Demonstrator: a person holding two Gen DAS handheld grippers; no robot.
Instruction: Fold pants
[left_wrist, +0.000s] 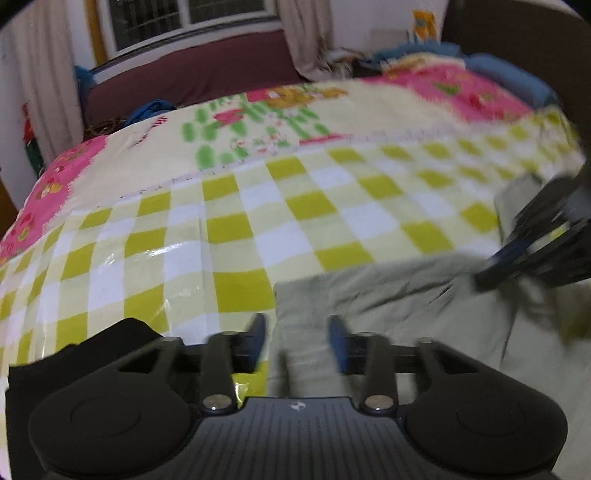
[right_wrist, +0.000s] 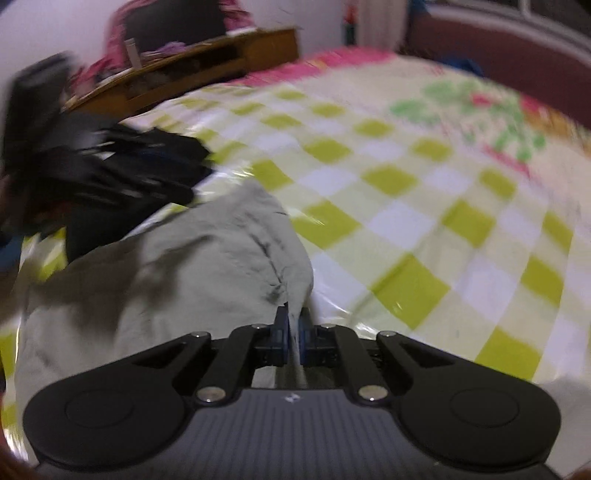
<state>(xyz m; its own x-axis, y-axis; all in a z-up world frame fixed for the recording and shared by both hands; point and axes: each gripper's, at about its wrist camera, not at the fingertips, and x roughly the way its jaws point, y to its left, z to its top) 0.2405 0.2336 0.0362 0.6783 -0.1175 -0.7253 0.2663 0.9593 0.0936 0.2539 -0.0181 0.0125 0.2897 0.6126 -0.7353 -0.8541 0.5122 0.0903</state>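
Pants: pale grey-green pants (right_wrist: 177, 280) lie bunched on a bed covered with a green-and-white checked sheet (left_wrist: 236, 229); in the left wrist view they fill the lower right, running under that gripper's fingers.

Right gripper: the right gripper (right_wrist: 294, 334) is clamped on a thin edge of the pants, and the cloth rises in a ridge straight out of its closed pads.

Left gripper: the left gripper (left_wrist: 297, 341) stands parted, its 2 blue pads astride the cloth with clear gaps on both sides, so it grips nothing.

Step in hand: by my reading, this is the taking of hold before a fold; 1 edge is secured, the other is not.

Next move calls for: the left gripper probably needs to settle onto an edge of the cloth and pinch it, so both ends can be lifted and carried over together; a lift on 1 side only would likely drag the pants into a heap.

Left view only: the window (left_wrist: 184, 18), curtain and piled bedding at the far end of the bed, plus the right gripper as a dark blur at the right edge.

Right view only: the pinch itself, a wooden shelf (right_wrist: 207, 62) by the wall, and the left gripper as a dark blur above the far end of the pants.

Blur: both views are smeared, so which part of the pants is pinched I cannot tell.
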